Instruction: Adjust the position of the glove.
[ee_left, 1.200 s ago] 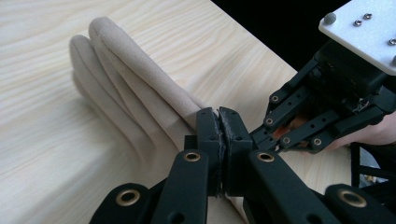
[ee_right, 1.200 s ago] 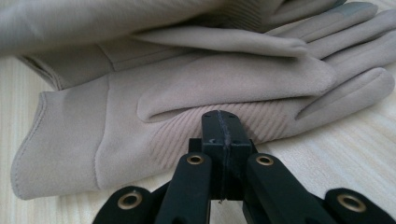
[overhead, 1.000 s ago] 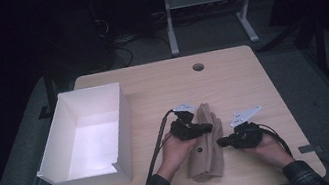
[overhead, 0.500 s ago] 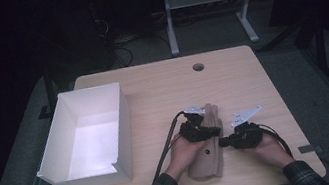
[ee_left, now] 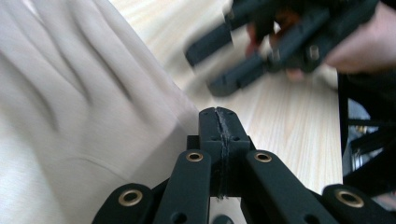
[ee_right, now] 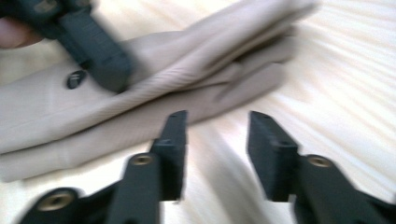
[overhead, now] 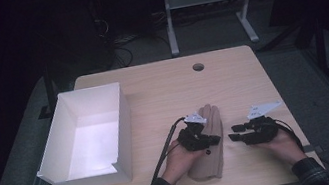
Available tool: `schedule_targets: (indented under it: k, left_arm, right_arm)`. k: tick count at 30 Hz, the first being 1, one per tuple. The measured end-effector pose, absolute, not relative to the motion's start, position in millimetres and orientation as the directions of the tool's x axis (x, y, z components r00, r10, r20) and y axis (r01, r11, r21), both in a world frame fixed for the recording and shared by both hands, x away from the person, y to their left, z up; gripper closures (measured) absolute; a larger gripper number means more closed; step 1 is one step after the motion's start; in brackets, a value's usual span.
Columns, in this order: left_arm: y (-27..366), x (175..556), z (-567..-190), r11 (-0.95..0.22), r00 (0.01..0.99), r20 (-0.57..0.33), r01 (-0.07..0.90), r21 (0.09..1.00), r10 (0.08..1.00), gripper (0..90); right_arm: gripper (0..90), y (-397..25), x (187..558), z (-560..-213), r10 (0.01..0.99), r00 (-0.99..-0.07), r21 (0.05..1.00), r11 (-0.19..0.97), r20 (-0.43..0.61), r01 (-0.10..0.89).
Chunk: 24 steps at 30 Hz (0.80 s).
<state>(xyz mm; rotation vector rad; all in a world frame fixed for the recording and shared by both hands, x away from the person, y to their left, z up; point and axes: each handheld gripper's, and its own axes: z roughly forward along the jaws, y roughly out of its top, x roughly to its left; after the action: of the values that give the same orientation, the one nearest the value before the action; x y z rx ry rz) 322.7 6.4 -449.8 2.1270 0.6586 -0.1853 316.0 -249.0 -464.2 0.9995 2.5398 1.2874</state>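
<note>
Toward the bench's near edge, right of centre, lies the folded beige garment (overhead: 207, 141), its long axis running near edge to far edge. Over it rests the left gripper (overhead: 213, 139), jaws pressed together; whether cloth is pinched I cannot tell. Just right of it, off the cloth, the right gripper (overhead: 234, 137) points toward it, jaws spread.

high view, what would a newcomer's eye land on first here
Probably the tan gloves, lying near the table's front edge between two hand-held grippers. The left gripper rests shut over them, while the right gripper waits open just beside. At the table's left stands a bright white box.
</note>
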Motion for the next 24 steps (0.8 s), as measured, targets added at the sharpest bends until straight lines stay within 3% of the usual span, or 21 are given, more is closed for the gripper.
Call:
schedule_targets:
  k: [9,24]
  left_arm:
    - [-8,310,-460,-0.563,0.87,-0.312,0.487,0.667,0.383,89.6]
    - [39,302,-453,-0.619,0.868,-0.243,0.482,0.62,0.432,89.6]
  right_arm:
    - [26.5,-259,319,-472,0.71,-0.698,0.743,0.414,0.098,0.526]
    - [17.7,-254,319,-482,0.729,-0.683,0.73,0.446,0.04,0.518]
